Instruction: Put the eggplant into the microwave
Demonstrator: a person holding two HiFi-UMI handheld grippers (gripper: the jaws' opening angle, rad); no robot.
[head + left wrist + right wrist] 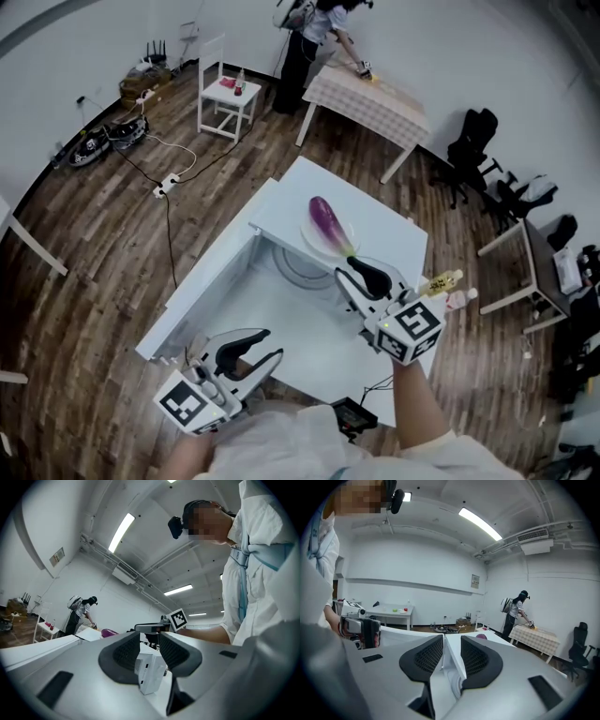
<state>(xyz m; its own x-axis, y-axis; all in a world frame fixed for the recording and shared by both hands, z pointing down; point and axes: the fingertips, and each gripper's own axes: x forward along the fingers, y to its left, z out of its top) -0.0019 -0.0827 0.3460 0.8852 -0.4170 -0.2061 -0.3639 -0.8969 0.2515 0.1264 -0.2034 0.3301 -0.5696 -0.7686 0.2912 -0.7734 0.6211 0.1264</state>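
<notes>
Looking down from the head view, we see the eggplant (pixel 325 221) lying on a white plate (pixel 307 240) on top of the white microwave (pixel 389 220); the microwave's door (pixel 202 286) stands swung open to the left, and the round turntable (pixel 298 270) shows inside; the right hand-held gripper (pixel 354 272) hangs just beside the eggplant's stem end, apart from it as far as we can tell; the left hand-held gripper (pixel 267 345) sits lower left, near the free end of the door, well apart from the eggplant.

From the left gripper view, we find the left hand-held gripper (pixel 149 641) with its jaws spread wide; a small white block (pixel 151 672) shows low between them, and we see neither pad pressing on it; the eggplant (pixel 109 632) appears as a small purple shape beyond the left jaw.

From the right gripper view, we find the right hand-held gripper (pixel 451 646) with its jaws parted and gripping nothing; a thin white panel edge (pixel 452 660) runs down the gap without touching the pads; the eggplant (pixel 481 636) peeks over the right jaw, far from the gap.
</notes>
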